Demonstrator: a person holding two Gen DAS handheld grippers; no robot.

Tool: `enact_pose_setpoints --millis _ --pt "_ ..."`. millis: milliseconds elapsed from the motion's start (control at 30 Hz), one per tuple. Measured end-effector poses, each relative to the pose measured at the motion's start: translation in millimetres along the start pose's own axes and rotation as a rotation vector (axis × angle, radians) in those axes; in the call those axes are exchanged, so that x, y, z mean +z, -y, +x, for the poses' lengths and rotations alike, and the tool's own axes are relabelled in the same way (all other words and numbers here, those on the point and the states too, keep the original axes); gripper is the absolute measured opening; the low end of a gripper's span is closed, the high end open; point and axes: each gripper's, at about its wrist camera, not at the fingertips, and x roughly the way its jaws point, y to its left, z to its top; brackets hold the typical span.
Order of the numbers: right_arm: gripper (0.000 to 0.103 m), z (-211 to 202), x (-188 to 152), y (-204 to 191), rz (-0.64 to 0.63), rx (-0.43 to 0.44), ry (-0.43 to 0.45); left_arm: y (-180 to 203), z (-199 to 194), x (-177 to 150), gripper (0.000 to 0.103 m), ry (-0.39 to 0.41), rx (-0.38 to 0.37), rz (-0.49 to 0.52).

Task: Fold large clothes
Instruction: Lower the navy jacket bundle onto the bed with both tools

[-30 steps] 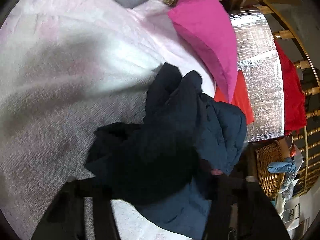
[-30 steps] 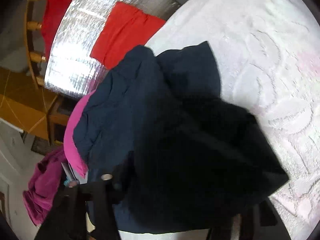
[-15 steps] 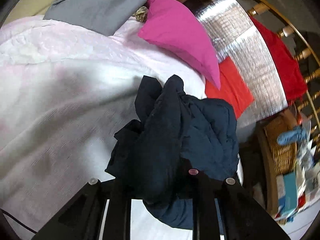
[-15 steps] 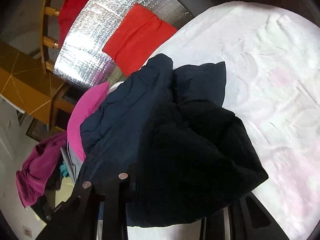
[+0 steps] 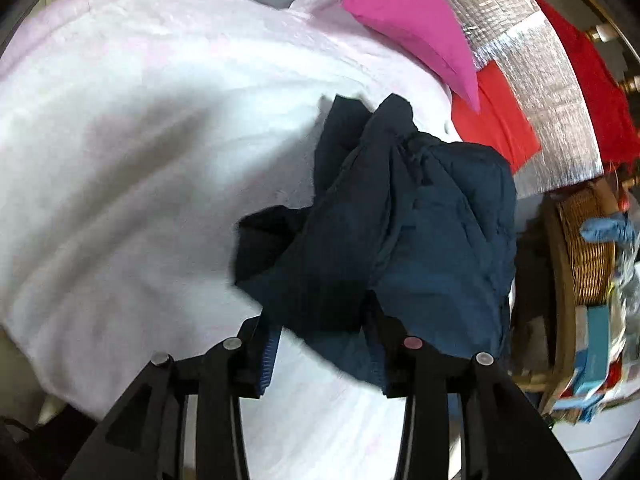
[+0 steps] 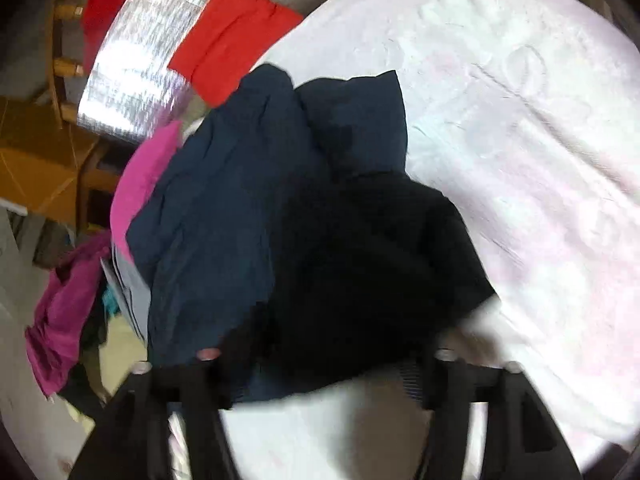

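Pale bedspread (image 5: 160,160), navy jacket (image 5: 400,220) bunched (as before), both hand-held grippers now opening, fabric between.

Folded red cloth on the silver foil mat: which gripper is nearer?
Cannot tell. Left gripper and right gripper both sit at the navy jacket, the red cloth beyond it.

Pale pink textured bedspread (image 5: 168,128), crumpled navy garment (image 5: 400,240) and magenta pillow (image 5: 412,20) on it

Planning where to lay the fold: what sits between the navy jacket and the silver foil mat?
In the left wrist view, an orange-red cloth and the tip of a pink cushion lie between the navy jacket and the silver foil mat.
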Motion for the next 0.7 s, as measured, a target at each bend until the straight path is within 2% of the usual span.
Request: enact_pose_setpoints --millis 67,100,233,267,333,400,500,633,700 --pt "0.07 -21.1 -2.3 -4.5 -0.077 -0.027 -0.006 -0.1 -17.9 5.3 0.041 0.03 0.0 0.029" --pt "0.07 -32.3 -0.8 -7.6 -0.108 -0.035 0.011 4.5 -26.2 12.6 0.046 0.065 0.018 0.044" --pt "0.072 -60.0 28.5 -28.9 -0.179 -0.037 0.161 43.0 -32.7 48.3 0.064 0.244 0.075 0.106" --pt "0.077 -57.0 43.0 -36.7 -0.198 -0.044 0.211 49.4 -27.1 56.4 0.066 0.246 0.067 0.111" --pt "0.079 -38.1 74.2 -48.8 -0.206 -0.081 0.276 65.8 3.2 81.6 0.068 0.201 0.062 0.115" --pt "0.079 -12.4 104.4 -58.4 -0.192 -0.076 0.287 72.9 32.7 98.8 0.068 0.148 0.064 0.098" --pt "0.079 26.5 146.0 -62.4 -0.142 -0.053 0.277 71.7 66.7 114.0 0.068 0.097 0.018 0.044" --pt "0.079 62.9 191.5 -55.1 -0.088 -0.013 0.262 75.6 93.2 124.8 0.068 0.082 0.012 0.052" --pt "0.08 90.7 209.3 -53.4 -0.061 0.062 0.163 77.4 101.8 128.8 0.068 0.055 0.013 0.057"
